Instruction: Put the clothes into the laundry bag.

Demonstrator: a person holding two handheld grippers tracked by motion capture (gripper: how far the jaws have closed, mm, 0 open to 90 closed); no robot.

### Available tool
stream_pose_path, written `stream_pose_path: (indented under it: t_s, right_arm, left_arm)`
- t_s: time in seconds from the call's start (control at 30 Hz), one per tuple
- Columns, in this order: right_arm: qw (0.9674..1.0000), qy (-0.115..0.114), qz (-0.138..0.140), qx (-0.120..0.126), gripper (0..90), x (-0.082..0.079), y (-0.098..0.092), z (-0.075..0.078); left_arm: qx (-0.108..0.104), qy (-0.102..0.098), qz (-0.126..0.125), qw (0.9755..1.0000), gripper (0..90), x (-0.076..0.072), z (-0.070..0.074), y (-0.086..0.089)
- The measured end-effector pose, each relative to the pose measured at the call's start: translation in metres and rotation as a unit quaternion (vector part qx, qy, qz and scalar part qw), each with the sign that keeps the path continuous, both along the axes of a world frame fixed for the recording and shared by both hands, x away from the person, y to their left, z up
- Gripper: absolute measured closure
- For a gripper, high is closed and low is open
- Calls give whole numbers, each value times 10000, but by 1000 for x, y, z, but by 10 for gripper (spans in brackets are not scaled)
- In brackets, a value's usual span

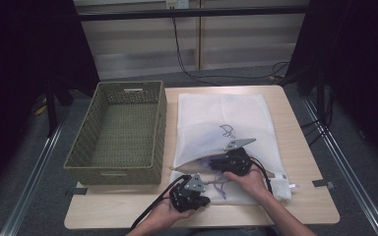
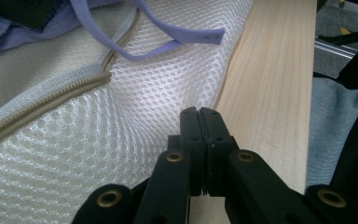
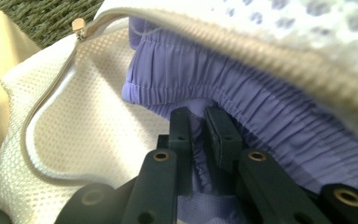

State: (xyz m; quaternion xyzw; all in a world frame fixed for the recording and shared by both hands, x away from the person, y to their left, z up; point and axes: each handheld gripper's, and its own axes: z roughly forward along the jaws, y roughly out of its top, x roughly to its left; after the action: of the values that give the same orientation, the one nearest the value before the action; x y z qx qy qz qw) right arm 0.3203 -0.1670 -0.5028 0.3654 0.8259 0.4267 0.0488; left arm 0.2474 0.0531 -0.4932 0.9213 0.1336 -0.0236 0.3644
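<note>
The right gripper (image 3: 199, 116) has its jaws pinched on a fold of the purple garment (image 3: 242, 107), gathered fabric pressed between the pads, just inside the mouth of the white mesh laundry bag (image 3: 74, 135). The bag's upper flap arches over the jaws, and its open zipper (image 3: 51, 93) curves away along the rim. In the high view the right gripper (image 1: 215, 164) sits on the bag (image 1: 221, 118) near its front left corner, where purple cloth spills out.

The left gripper (image 2: 199, 112) is closed with its jaws pressed together on nothing, its tips at the bag's near edge over the wooden table (image 2: 270, 93). A purple drawstring (image 2: 177, 42) loops across the mesh ahead of it.

A green woven basket (image 1: 118, 132) stands just beside the bag on its left.
</note>
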Motion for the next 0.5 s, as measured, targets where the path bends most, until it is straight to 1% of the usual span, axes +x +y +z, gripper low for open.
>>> stream_pose_path:
  t_s: [0.03, 0.07, 0.3, 0.33, 0.37, 0.4, 0.43, 0.5]
  right_arm:
    - [10000, 15, -10, 0, 819, 0, 0, 0]
    - [10000, 3, -40, -3, 819, 1, 0, 0]
    - [9999, -41, -119, 20, 817, 5, 0, -1]
    - [9999, -29, -133, 27, 815, 5, 0, -1]
    - [9999, -3, -141, 33, 813, 6, 1, -1]
    - [9999, -19, -133, 24, 813, 6, 1, -1]
    - [9999, -29, -142, 11, 813, 6, 1, -1]
    - [9999, -36, -150, 5, 812, 6, 1, -1]
  left_arm:
    - [3, -7, -4, 10000, 892, 0, 0, 0]
    - [155, -15, -43, 9999, 892, 0, 2, 0]
    - [153, -21, -58, 9999, 892, 0, 2, 1]
    - [119, -29, -55, 9999, 891, 0, 2, 0]
    - [131, -38, -52, 9999, 891, 0, 2, 0]
    - [190, -53, -61, 9998, 891, 0, 3, 0]
    - [90, -51, -65, 9999, 891, 0, 1, 0]
    - [7, -56, -27, 10000, 891, 0, 0, -1]
